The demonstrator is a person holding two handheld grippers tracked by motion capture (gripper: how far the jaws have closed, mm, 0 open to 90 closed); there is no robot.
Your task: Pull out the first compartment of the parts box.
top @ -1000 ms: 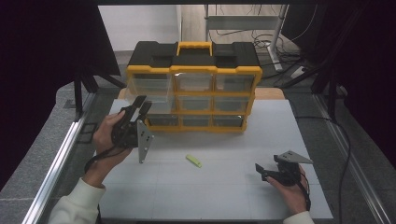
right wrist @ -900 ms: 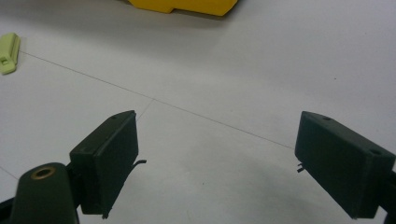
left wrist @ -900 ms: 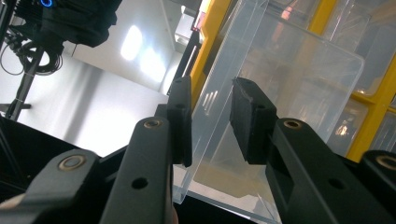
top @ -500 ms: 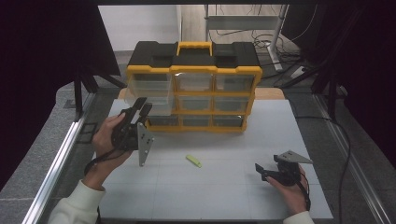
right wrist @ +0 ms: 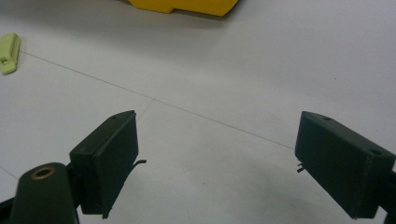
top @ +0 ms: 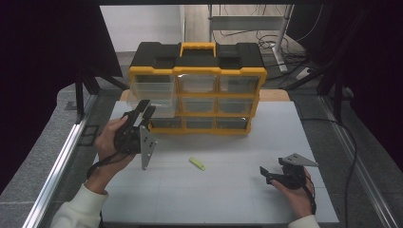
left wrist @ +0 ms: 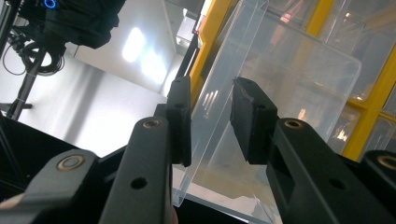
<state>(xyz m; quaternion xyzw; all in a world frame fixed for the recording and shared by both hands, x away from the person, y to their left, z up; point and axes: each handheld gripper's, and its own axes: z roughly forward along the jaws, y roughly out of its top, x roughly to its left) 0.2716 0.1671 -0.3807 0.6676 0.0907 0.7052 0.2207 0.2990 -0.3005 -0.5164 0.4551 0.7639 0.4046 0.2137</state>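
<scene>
Nearest, the right gripper (top: 270, 175) rests low on the white table (top: 237, 190), jaws wide apart around nothing. Farther off, the left gripper (top: 145, 110) tilts upward, jaws straddling the front wall of a clear drawer (top: 152, 92) pulled partway from the yellow organizer's (top: 197, 71) top-left slot, with a gap still visible.

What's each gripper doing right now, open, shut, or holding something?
Left gripper: jaws astride the front wall of the clear drawer; whether the pads press on it cannot be told.
Right gripper: open, nothing held, over the white table.
</scene>
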